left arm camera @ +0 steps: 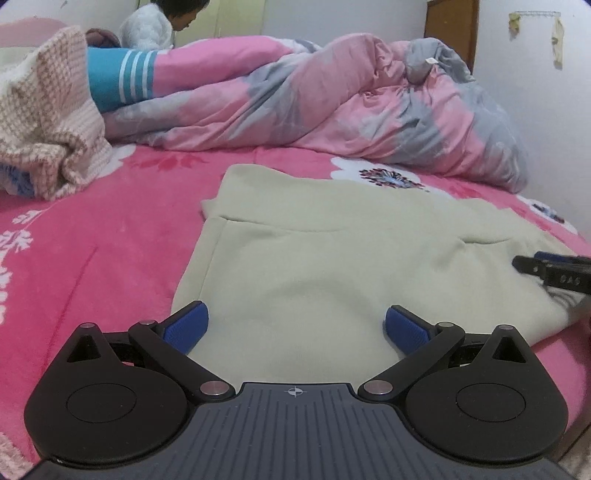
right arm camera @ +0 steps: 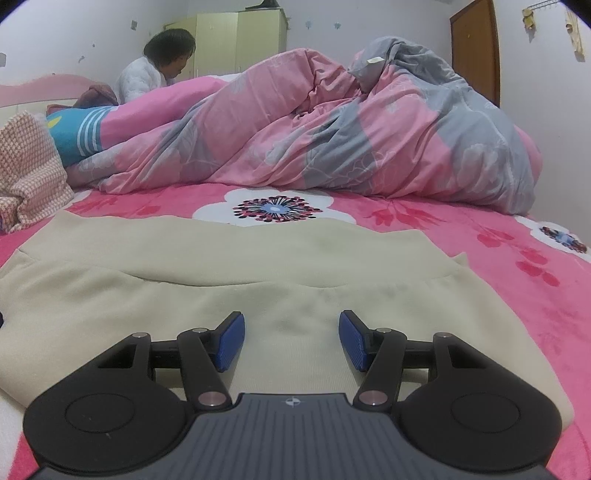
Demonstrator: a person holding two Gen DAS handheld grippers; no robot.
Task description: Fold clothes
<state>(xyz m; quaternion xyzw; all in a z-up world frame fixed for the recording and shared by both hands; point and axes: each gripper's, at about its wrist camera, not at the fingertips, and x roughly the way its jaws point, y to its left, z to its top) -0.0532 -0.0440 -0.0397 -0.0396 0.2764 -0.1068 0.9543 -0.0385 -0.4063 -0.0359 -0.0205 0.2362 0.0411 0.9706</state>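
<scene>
Left wrist view: the left gripper (left arm camera: 295,325) hangs low over the near edge of the bed (left arm camera: 110,258), its jaws spread wide with nothing between the blue pads (left arm camera: 188,326). Under and ahead of it the cream garment (left arm camera: 314,266) lies spread flat on the pink floral bedspread, reaching from the near edge toward the middle of the bed, with a folded band across its far part. At the right edge of this view the tip of the right gripper (left arm camera: 546,271) shows just above the garment's right side. A checked knit blanket (left arm camera: 44,125) is heaped at the bed's left side, and a pink and grey duvet (left arm camera: 332,107) is bunched along the far side. A person (left arm camera: 155,26) in a white top sits beyond the duvet at the far left corner.

Right wrist view: the right gripper (right arm camera: 291,339) points across the same garment (right arm camera: 184,295), jaws partly apart and empty, pads (right arm camera: 231,339) hovering close over the cloth. The garment fills the near half of the bed, its right border ending short of the bed's right edge. The duvet (right arm camera: 351,129) lies behind it, the blanket (right arm camera: 26,166) at the far left, the person (right arm camera: 155,70) beyond
</scene>
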